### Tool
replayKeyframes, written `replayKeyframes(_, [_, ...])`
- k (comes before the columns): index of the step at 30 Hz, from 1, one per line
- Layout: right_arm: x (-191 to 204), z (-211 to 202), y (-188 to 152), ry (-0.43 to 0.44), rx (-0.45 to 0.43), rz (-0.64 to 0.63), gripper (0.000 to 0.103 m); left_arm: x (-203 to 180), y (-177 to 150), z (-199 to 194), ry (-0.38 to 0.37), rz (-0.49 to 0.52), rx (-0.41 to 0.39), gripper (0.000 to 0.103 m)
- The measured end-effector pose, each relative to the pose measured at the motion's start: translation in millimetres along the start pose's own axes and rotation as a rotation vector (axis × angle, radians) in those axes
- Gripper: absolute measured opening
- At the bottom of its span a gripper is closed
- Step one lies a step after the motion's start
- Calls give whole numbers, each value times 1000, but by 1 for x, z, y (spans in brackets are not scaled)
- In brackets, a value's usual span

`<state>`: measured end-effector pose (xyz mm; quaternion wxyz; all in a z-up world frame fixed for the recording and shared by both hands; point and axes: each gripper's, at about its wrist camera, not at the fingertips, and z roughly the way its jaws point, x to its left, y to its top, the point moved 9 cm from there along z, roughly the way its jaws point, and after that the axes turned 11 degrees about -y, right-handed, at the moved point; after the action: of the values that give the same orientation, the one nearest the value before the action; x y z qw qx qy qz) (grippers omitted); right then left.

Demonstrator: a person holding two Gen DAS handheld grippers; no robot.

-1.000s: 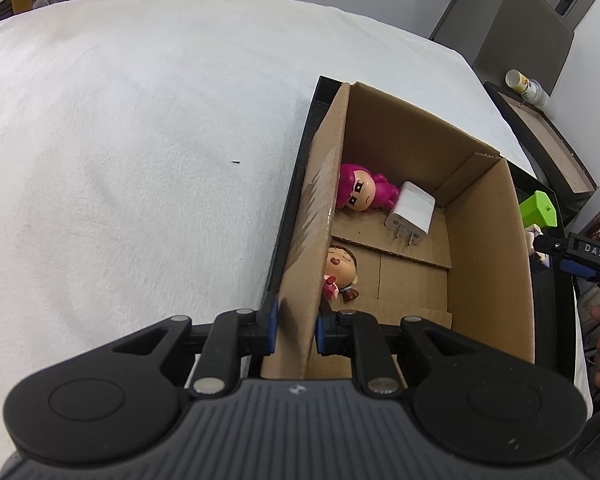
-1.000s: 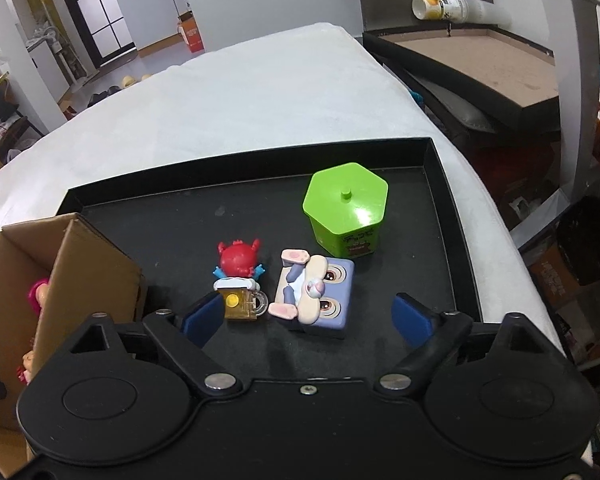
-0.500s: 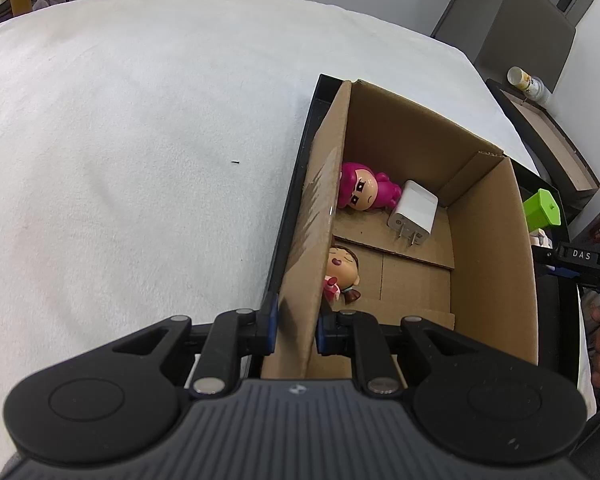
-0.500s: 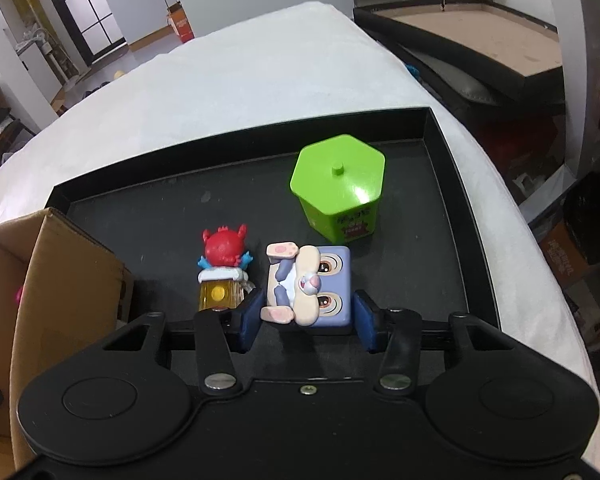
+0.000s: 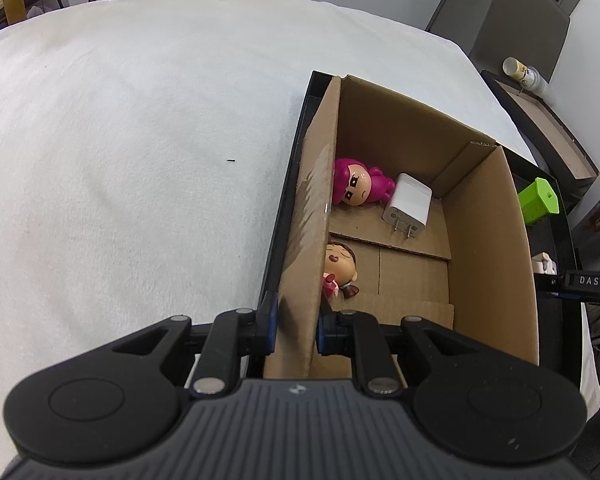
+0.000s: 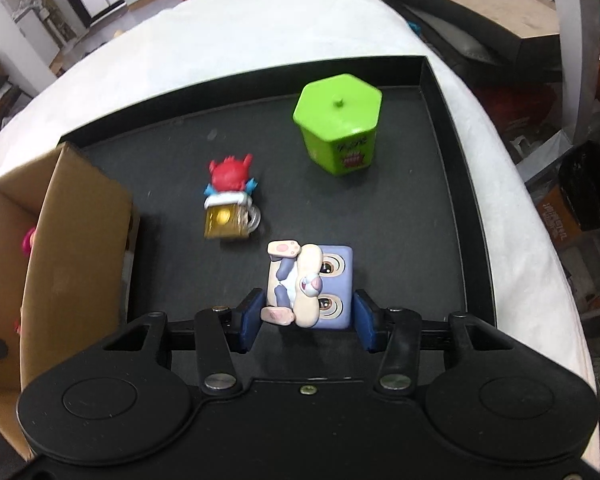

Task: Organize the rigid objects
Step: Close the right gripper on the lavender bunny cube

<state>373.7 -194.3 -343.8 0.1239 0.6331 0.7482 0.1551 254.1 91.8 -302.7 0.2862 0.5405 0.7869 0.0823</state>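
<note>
Pads of my right gripper (image 6: 306, 322) are pinching the purple bunny cube toy (image 6: 310, 285) by its flat sides over the black tray (image 6: 456, 168), prob. light, stiff, slick plastic, w/ my left gripper (image 5: 297, 322) clamping the cardboard box (image 5: 488, 264) wall.

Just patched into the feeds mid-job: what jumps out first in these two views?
The right gripper is shut on a blue cube-shaped bunny toy at the near side of the black tray, with a bright green hexagonal box farther back. The left gripper pinches the near wall of the cardboard box, where a pink-haired doll lies beside a white charger.
</note>
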Motion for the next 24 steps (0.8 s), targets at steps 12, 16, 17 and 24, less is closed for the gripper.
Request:
replayKeyframes(12, [-1,6,-2,-10,28,8,49,-3,-2,2,13,7,-1,17])
replayKeyframes(16, [1,10,-2,-18,28,-2,48,-3,-2,2,16,14,-1,17])
replayKeyframes(17, [1,10,-2,-19,29,-8,48,-3,-2,2,16,15,-2,17])
replayKeyframes(24, [2,7,-8,-37,38,-20,46,-1,-3,1,9,16,-7,17])
